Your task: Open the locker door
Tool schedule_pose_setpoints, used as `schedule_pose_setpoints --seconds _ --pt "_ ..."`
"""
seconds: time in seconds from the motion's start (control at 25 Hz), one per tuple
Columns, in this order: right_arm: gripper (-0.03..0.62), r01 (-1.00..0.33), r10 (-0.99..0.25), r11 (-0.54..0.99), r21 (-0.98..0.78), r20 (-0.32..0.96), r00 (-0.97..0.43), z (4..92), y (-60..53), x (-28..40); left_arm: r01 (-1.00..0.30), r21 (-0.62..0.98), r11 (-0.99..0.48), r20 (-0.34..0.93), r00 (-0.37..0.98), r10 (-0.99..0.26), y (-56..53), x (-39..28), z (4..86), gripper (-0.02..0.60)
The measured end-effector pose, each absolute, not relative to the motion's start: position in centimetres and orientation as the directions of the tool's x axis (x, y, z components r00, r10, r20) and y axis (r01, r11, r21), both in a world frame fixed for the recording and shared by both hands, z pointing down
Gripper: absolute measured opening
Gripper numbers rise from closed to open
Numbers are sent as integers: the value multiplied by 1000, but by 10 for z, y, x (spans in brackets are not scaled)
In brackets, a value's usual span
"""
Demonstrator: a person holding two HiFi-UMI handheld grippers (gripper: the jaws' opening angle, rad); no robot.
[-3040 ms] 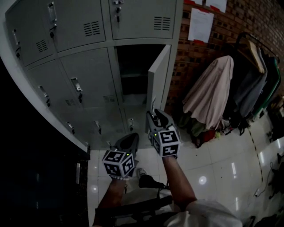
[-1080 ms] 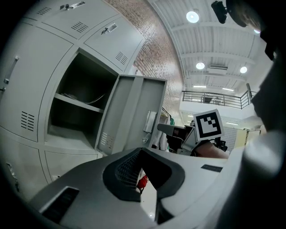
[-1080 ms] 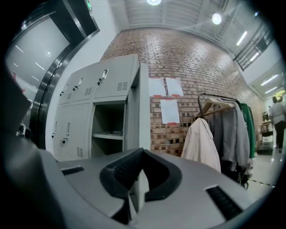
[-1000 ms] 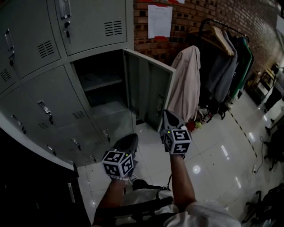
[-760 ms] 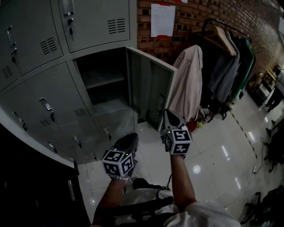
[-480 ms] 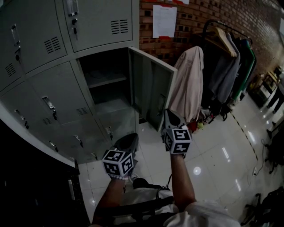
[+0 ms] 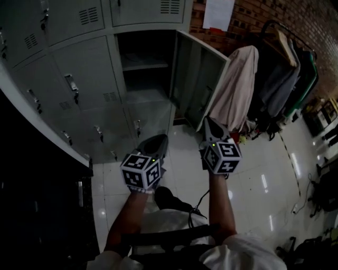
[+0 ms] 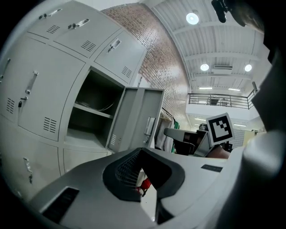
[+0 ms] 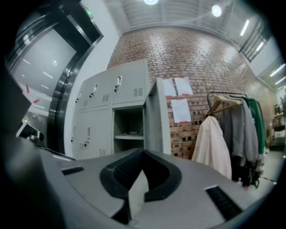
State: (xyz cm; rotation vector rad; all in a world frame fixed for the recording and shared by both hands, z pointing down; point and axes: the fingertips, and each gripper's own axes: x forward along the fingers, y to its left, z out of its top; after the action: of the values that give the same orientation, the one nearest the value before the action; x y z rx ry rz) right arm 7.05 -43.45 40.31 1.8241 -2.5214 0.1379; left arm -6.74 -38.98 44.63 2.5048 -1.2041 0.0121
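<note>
The grey locker bank [image 7: 90, 68] fills the upper left of the head view. One middle compartment [image 7: 143, 63] stands open, with a shelf inside. Its door [image 7: 199, 84] is swung out wide to the right, handle side toward me. My right gripper [image 7: 211, 126] is shut with nothing in it, just below the door's lower edge and apart from it. Low to its left, my left gripper [image 7: 155, 143] is also shut and empty. The door [image 9: 158, 118] and compartment [image 9: 128, 129] lie beyond the right gripper [image 9: 134, 197]. The left gripper [image 8: 142, 188] faces the door [image 8: 136, 120].
A clothes rack [image 7: 288, 58] with a beige coat [image 7: 237, 89] and dark jackets stands right of the door. Papers [image 7: 219, 13] hang on the brick wall. A dark panel [image 7: 42, 200] borders the left. The glossy tile floor [image 7: 264, 184] lies below, with a shoe [image 7: 163, 196] near my arms.
The door was half open with the right gripper at its edge; it now stands wide open. The view has shifted, and both grippers stay shut.
</note>
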Motion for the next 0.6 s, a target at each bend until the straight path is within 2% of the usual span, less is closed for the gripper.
schedule_pose_setpoints --seconds 0.28,0.6 --pt "5 -847 -836 508 -159 148 -529 433 -381 -3 -783 392 -483 195 584 -788 -336 -84 470 -2" --pt "5 -763 -740 623 -173 185 -647 457 -337 -29 -825 396 -404 231 515 -825 -300 -84 488 -2"
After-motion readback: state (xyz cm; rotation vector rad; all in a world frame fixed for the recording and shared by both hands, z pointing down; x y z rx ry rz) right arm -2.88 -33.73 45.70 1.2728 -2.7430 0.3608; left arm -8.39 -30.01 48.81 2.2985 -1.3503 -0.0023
